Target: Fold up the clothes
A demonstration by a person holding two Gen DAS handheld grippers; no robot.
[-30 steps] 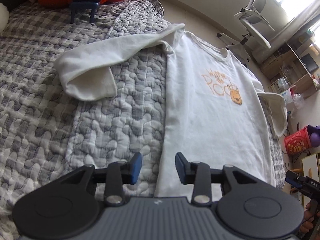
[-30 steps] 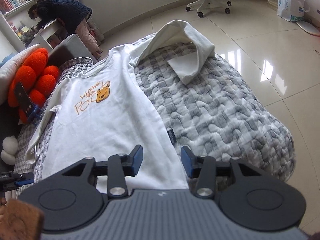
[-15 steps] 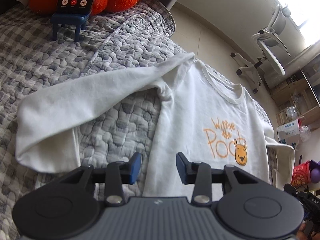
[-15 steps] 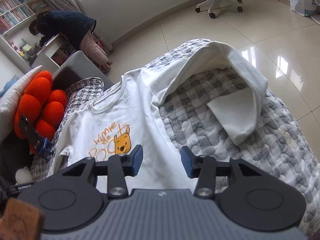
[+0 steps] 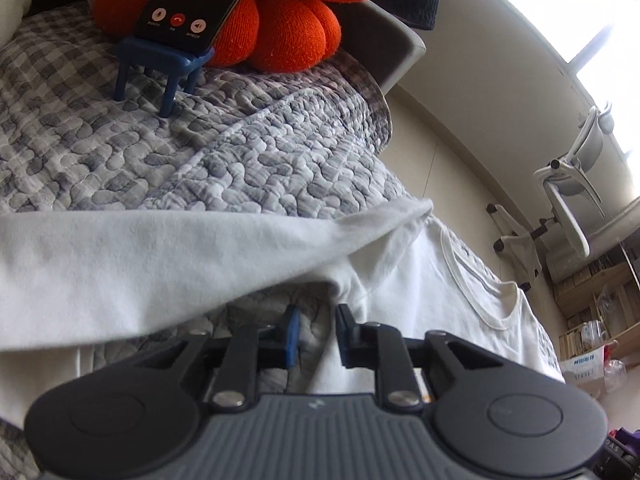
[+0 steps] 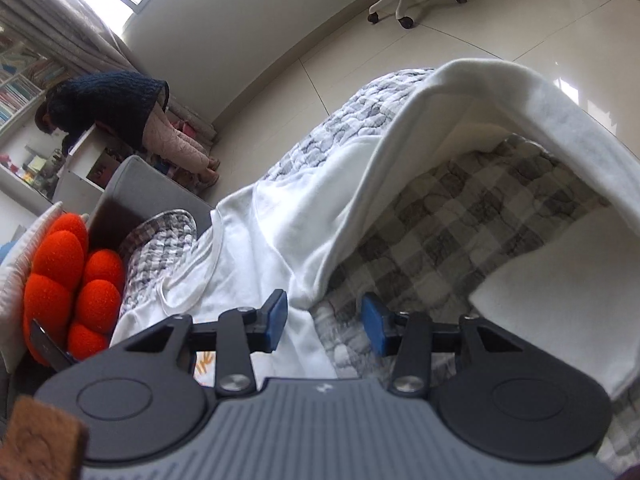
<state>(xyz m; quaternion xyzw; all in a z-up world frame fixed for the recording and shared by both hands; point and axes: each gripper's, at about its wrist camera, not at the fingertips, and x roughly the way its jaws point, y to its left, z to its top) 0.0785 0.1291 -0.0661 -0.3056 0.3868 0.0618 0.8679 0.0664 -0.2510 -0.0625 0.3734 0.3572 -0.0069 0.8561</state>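
Observation:
A white long-sleeved shirt [image 5: 420, 288] lies face up on the grey quilted bed [image 5: 240, 160]. Its one sleeve [image 5: 160, 256] stretches out to the left across the quilt. My left gripper [image 5: 318, 334] is low at that sleeve's armpit, open with a narrow gap, and the shirt's side edge runs just past its right finger. In the right wrist view the shirt [image 6: 288, 232] has its other sleeve [image 6: 520, 92] arching up and folding back down to the cuff [image 6: 560, 280]. My right gripper [image 6: 325, 322] is wide open at that armpit, with the shirt's side edge between its fingers.
A phone [image 5: 188, 4] rests on a small blue stand [image 5: 160, 60] in front of an orange cushion [image 5: 288, 32] at the head of the bed. A white office chair [image 5: 568, 196] and shelves [image 5: 592, 304] stand on the floor beyond. A person [image 6: 120, 120] bends over a desk.
Both grippers have moved forward from the shirt's lower end up to its armpits and come down close to the fabric. The left gripper's gap has narrowed; the right stays wide.

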